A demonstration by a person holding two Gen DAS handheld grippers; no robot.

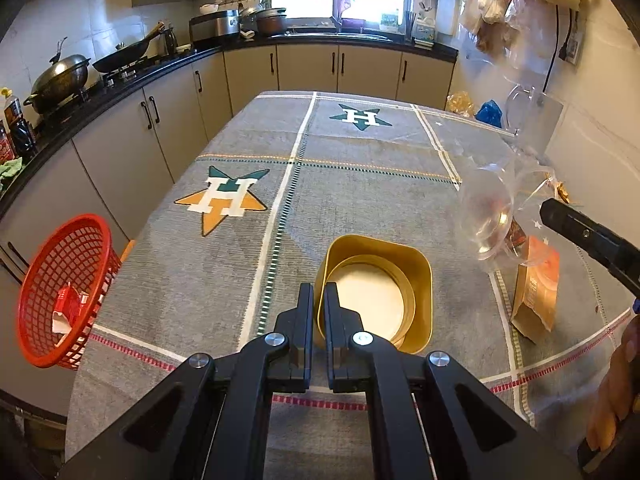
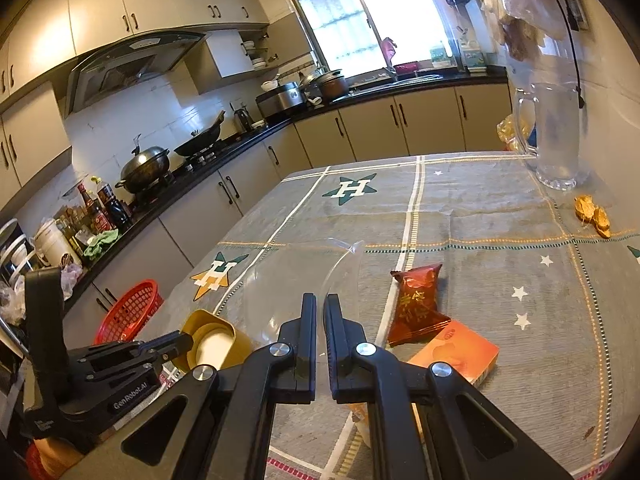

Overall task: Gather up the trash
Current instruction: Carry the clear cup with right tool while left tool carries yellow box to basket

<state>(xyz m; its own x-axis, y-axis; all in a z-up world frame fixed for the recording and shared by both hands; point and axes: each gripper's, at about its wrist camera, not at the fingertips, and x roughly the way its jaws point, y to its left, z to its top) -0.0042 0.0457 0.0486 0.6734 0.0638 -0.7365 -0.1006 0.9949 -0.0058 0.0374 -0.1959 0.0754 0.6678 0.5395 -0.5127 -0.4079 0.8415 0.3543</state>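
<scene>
Kitchen table [image 1: 240,264], grey star cloth; left gripper [image 1: 319,294] pinches gold tin [image 1: 378,292] wall, stiff, light; right gripper [image 2: 320,304] nips clear plastic lid [image 2: 296,276], airborne, thin, flexible, slippery: rim grip best; red basket [image 1: 60,280] at left edge

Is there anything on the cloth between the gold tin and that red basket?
No. In the left wrist view only bare tablecloth lies between the gold tin and the red basket.
</scene>
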